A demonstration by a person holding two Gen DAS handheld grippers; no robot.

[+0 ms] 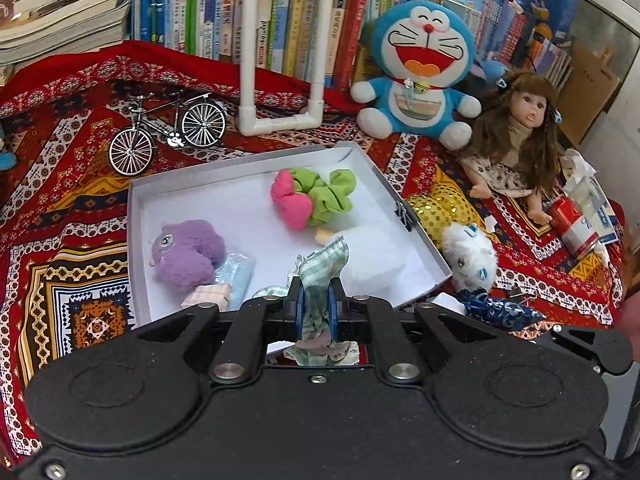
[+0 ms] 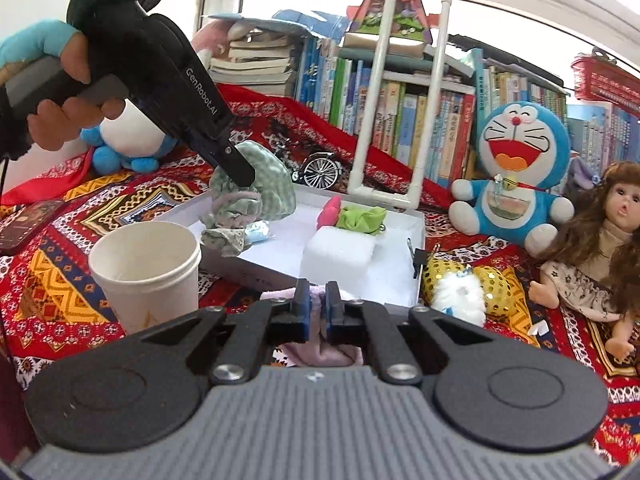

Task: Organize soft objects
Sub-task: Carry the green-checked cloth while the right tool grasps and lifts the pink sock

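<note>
My left gripper (image 1: 316,304) is shut on a green checked cloth (image 1: 322,268) and holds it over the near edge of the shallow white box (image 1: 138,216). In the right wrist view that cloth (image 2: 256,196) hangs from the left gripper (image 2: 244,178) above the box (image 2: 416,240). In the box lie a purple plush (image 1: 186,254), a pink and green scrunchie (image 1: 310,198), a white foam block (image 2: 340,254) and a small blue packet (image 1: 236,276). My right gripper (image 2: 318,306) is shut on a pale pink cloth (image 2: 320,354) just in front of the box.
A paper cup (image 2: 148,272) stands left of my right gripper. A white fluffy toy (image 1: 472,258) on a gold sequin pouch (image 1: 436,208), a doll (image 1: 516,136), a blue cat plush (image 1: 416,68), a red can (image 1: 572,228), a model bicycle (image 1: 168,136), a white pipe frame (image 1: 280,120) and a dark blue cloth (image 1: 496,310) surround the box.
</note>
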